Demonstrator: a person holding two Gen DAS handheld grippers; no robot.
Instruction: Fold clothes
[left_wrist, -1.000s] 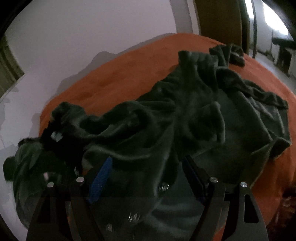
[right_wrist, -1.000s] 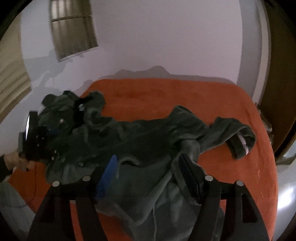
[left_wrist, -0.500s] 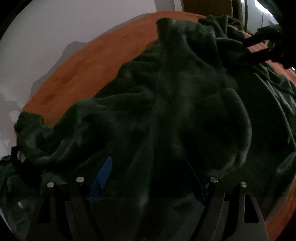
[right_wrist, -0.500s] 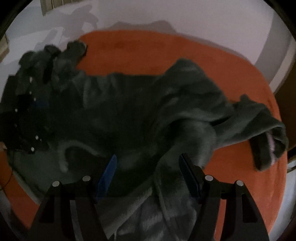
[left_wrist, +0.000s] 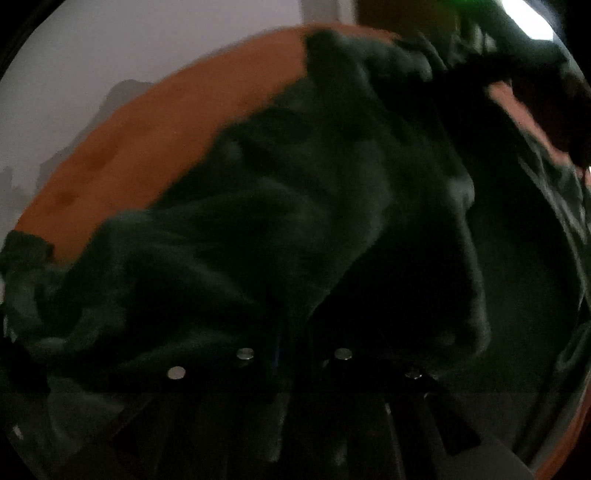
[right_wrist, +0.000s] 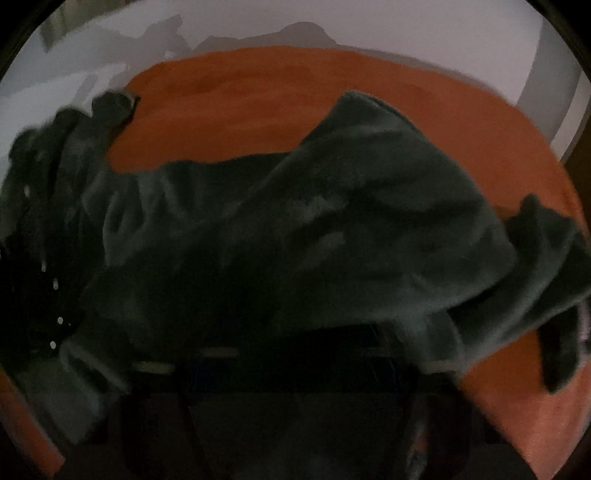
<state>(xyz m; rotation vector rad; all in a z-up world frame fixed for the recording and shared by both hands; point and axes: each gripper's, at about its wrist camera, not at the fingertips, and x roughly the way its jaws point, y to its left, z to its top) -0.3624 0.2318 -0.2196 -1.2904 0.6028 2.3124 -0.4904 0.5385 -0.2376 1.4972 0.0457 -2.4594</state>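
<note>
Though dim and blurred, both tools, left tool (left_wrist: 293, 350) and right tool (right_wrist: 295, 354), are closing into the dark green garment (right_wrist: 332, 229).

Both wrist cameras look steeply down along their fingers, very close to the dark green fleece garment (left_wrist: 295, 221) (right_wrist: 332, 229) on the orange bedspread (left_wrist: 147, 147) (right_wrist: 277, 103). Both views share the garment, bedspread and pale wall (left_wrist: 129, 44) (right_wrist: 369, 22) beyond.

Black fingers (left_wrist: 258, 373), silver screws (left_wrist: 245, 353)
</note>
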